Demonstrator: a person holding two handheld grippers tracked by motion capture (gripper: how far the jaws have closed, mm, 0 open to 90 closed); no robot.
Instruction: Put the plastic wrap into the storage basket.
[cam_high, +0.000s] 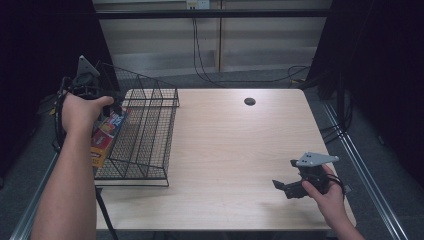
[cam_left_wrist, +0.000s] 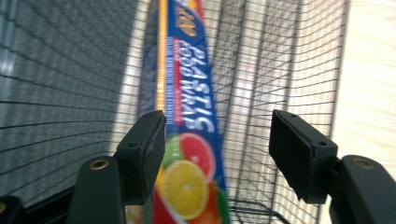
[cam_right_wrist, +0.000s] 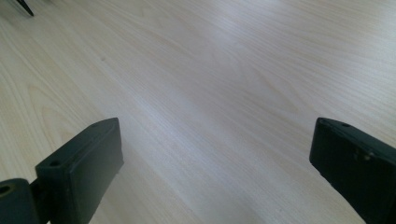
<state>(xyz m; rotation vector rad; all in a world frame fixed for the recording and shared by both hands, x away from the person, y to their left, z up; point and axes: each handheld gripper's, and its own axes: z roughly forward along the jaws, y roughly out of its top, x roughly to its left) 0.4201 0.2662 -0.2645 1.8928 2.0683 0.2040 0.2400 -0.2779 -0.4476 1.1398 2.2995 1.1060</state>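
Wood surface (cam_high: 235, 150) holds a wire basket (cam_high: 150, 130). Your left gripper (cam_left_wrist: 217, 154) is apart, its jaws loose around the wrap box (cam_left_wrist: 191, 121) in the basket. Your right gripper (cam_right_wrist: 217, 172) is wide apart over bare wood.

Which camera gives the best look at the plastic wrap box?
The left gripper view: the plastic wrap box runs up close between the jaws, its lettering readable. The high view shows part of it inside the wire basket, below the hand.
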